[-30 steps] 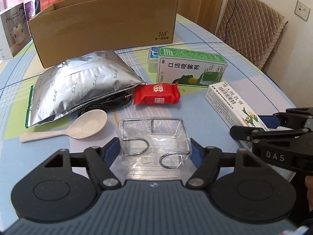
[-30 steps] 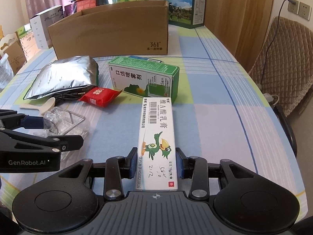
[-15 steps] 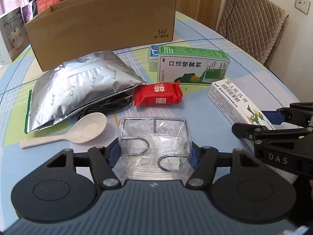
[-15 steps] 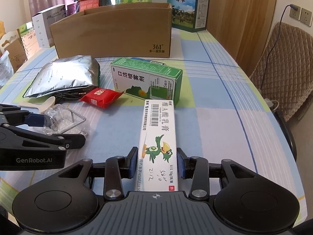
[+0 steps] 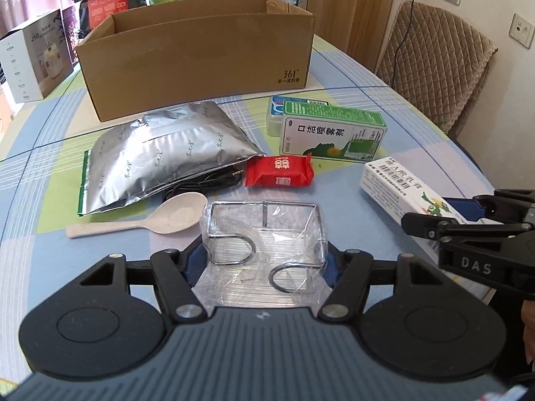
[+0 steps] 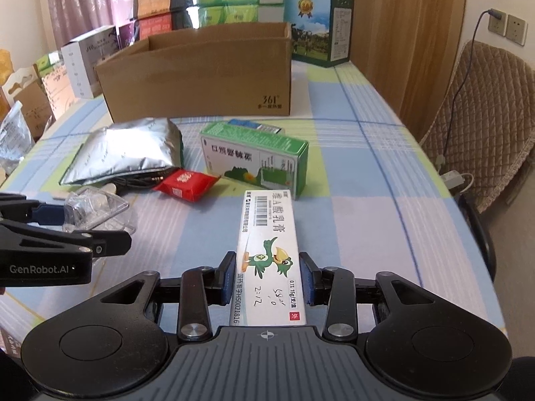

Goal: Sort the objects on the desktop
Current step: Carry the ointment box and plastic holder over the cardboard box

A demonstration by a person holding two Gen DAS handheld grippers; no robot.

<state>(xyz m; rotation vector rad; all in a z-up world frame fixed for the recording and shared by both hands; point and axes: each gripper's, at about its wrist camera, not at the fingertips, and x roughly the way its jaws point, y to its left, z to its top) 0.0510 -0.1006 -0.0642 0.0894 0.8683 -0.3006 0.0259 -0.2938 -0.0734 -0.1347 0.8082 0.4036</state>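
Checked tablecloth (image 6: 361, 180) covers the table; cardboard box (image 5: 200, 63) sits at 12 o'clock, padded chair (image 5: 438, 70) at 2. Left gripper (image 5: 264, 260) pinches a clear wire-framed packet (image 5: 264, 237). Right gripper (image 6: 267, 277) clamps a long white ointment box (image 6: 267, 244) with a green bird, above the cloth.

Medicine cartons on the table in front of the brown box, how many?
2: the green carton stands mid-table; the white carton sits between the right gripper's fingers. Others may be hidden.
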